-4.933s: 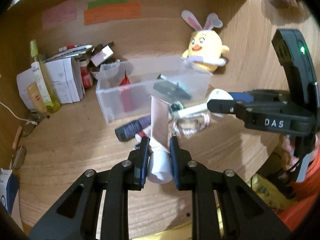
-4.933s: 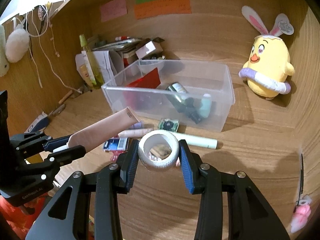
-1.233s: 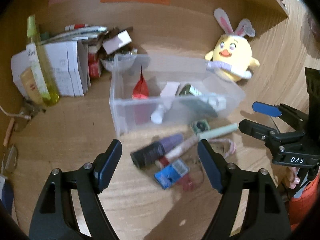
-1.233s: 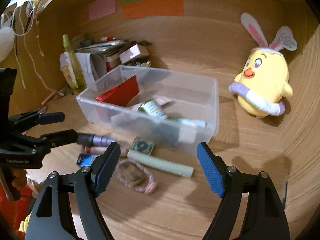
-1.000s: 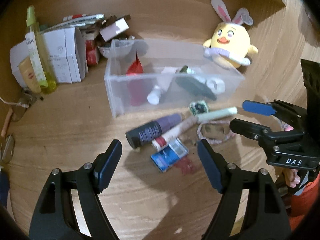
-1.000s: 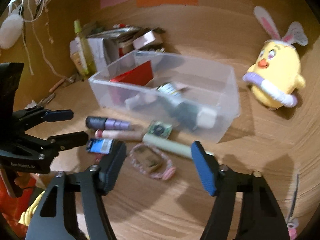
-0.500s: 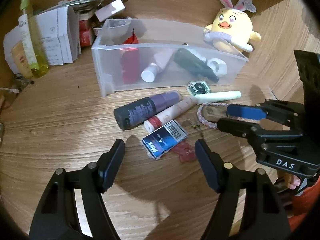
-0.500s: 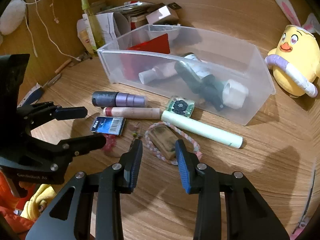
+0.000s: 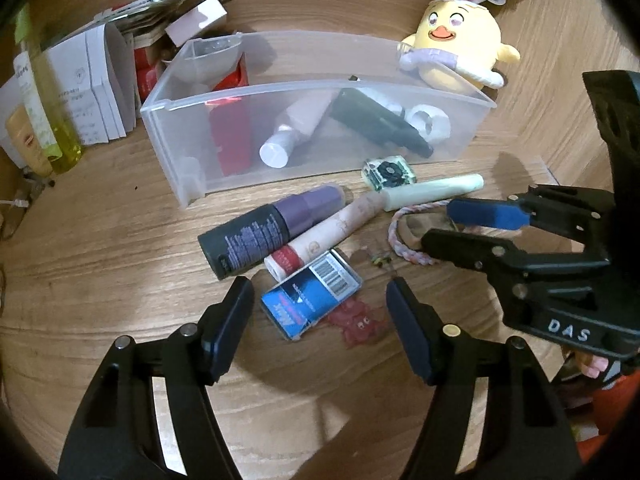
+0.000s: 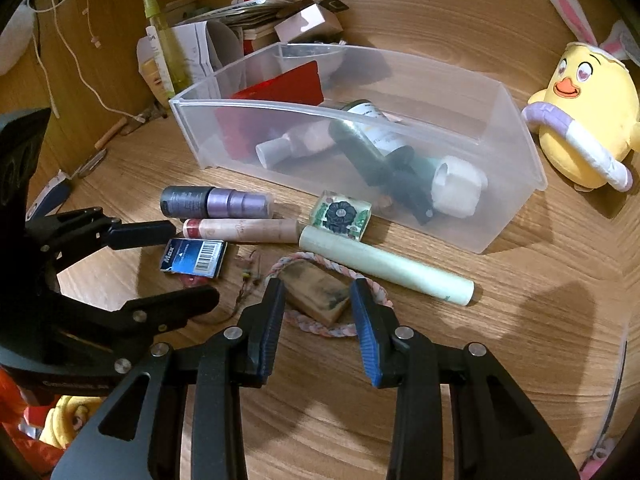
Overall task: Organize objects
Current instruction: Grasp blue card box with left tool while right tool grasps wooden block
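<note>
Right gripper narrowed, pads flanking wooden block inside cord loop, contact unclear, left gripper spread, closing above blue "Max" box on bare counter, clear bin beyond, "DAS" on right gripper.

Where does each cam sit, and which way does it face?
Left wrist: on the left gripper, angled down at the blue box on the desk; right gripper enters at right.
Right wrist: on the right gripper, angled down at the wooden block; left gripper enters at left.
Shared: clear bin, plush chick.
</note>
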`<state>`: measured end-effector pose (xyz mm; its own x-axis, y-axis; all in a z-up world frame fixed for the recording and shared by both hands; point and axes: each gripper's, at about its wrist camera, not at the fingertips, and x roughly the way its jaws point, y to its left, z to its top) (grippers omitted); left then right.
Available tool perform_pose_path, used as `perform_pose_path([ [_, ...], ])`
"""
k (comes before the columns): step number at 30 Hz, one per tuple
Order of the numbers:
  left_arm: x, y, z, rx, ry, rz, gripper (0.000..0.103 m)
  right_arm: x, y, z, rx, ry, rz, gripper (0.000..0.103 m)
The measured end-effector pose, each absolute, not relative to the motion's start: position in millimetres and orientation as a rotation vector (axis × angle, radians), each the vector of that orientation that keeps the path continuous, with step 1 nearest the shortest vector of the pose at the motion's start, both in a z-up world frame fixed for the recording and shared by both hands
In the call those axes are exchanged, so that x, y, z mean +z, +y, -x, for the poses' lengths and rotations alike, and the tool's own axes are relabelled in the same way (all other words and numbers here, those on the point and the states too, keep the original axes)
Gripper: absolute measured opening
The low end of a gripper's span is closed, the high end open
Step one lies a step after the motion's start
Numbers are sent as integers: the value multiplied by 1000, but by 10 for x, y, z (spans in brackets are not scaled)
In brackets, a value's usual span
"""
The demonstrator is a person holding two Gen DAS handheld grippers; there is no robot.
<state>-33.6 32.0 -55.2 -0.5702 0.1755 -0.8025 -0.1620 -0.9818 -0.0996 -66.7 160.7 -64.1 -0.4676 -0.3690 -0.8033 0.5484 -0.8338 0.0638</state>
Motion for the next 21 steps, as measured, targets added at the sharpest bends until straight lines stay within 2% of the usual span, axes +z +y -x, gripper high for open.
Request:
perform_pose_path([
  [6, -542, 265, 356, 2654, -18, 1339, 53, -666, 1597, 670, -2284, 284, -1201, 40],
  [10, -546, 292, 291, 2660, 22, 1317, 52, -697, 1580, 698, -2283, 282, -1214, 47],
  [16, -543, 309, 273, 2663, 33, 1295, 52, -719, 1552, 702, -2294, 273, -1208, 47],
  [19, -528, 299, 285, 2667, 23, 1294, 51, -709, 1569, 681, -2299, 263, -1202, 40],
  [21, -509, 287, 284, 2669, 5, 1288, 51, -693, 1592, 675, -2303, 248, -1200, 40],
])
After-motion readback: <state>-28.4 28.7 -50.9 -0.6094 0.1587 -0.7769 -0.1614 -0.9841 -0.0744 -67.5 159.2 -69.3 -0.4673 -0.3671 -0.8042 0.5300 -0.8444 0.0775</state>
